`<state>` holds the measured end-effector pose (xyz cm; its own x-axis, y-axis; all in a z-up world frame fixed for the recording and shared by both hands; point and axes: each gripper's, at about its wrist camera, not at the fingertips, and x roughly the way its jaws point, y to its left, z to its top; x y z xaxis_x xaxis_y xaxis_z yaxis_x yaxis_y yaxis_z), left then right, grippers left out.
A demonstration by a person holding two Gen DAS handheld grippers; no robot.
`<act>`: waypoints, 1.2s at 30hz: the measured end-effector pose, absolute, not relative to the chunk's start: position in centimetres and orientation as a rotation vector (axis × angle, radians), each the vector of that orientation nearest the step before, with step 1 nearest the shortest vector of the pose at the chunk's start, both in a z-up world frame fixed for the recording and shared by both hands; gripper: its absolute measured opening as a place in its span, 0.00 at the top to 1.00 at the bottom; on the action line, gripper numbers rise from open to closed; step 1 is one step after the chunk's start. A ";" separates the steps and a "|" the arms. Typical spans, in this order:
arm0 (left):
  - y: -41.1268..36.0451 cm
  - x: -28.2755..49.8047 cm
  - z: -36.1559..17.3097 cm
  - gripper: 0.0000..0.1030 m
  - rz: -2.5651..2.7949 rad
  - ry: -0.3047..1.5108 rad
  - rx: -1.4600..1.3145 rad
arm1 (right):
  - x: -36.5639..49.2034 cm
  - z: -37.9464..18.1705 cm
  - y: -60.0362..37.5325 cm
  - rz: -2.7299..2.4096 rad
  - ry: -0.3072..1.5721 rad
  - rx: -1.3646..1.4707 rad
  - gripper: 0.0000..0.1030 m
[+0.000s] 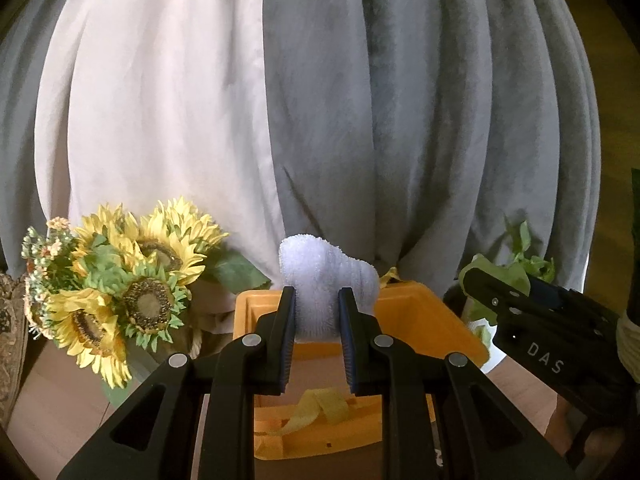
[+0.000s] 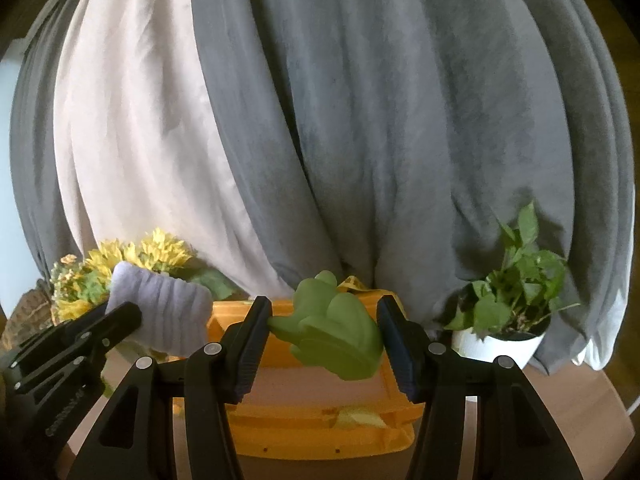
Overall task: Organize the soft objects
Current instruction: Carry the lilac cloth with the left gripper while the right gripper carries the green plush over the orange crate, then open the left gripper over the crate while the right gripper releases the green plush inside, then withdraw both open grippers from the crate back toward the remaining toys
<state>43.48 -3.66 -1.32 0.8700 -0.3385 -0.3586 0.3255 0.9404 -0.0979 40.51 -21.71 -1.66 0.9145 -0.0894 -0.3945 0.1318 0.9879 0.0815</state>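
Note:
My left gripper (image 1: pixel 317 300) is shut on a fluffy white cloth (image 1: pixel 326 280), which sticks up between its pads above an orange bin (image 1: pixel 436 320). The same cloth (image 2: pixel 164 312) shows at the left of the right wrist view, held by the left gripper (image 2: pixel 120 316). My right gripper (image 2: pixel 324 322) is shut on a green soft toy (image 2: pixel 336 332), squeezed between both pads over the orange bin (image 2: pixel 320 432). A yellow strip (image 1: pixel 316 408) lies inside the bin. The right gripper's body (image 1: pixel 560 320) shows at the right edge of the left wrist view.
Sunflowers (image 1: pixel 120 292) stand left of the bin. A potted green plant (image 2: pixel 508 304) in a white pot sits to the right. Grey and pale curtains (image 1: pixel 280 120) hang close behind. The bin rests on a wooden table (image 2: pixel 560 420).

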 end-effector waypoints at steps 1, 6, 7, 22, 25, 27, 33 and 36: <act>-3.7 43.9 -1.5 0.79 -0.345 0.385 -0.033 | 41.0 -1.9 -21.8 -0.114 0.407 0.106 0.46; -3.9 45.8 -2.8 0.79 -0.335 0.414 -0.030 | 43.2 -3.0 -22.1 -0.111 0.444 0.107 0.46; -4.0 46.3 -3.0 0.79 -0.335 0.421 -0.031 | 43.7 -3.3 -22.1 -0.112 0.453 0.104 0.46; -6.0 51.5 -8.1 0.79 -0.345 0.543 0.023 | 49.2 -8.0 -23.4 -0.109 0.615 0.125 0.46; -6.1 51.9 -8.8 0.77 -0.348 0.563 0.033 | 50.0 -8.8 -23.6 -0.109 0.641 0.122 0.46; -6.3 52.2 -9.3 0.77 -0.354 0.574 0.041 | 50.4 -9.2 -23.6 -0.103 0.659 0.119 0.45; -6.4 52.5 -9.7 0.63 -0.358 0.584 0.042 | 50.5 -9.2 -23.6 -0.119 0.656 0.104 0.36; -6.2 52.1 -9.2 0.57 -0.355 0.580 0.035 | 50.2 -8.9 -23.7 -0.131 0.652 0.094 0.36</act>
<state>52.08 -6.21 -9.20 0.7777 -0.3185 -0.5420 0.3380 0.9388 -0.0667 50.22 -23.67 -8.90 0.7868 -0.0919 -0.6103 0.1506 0.9875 0.0455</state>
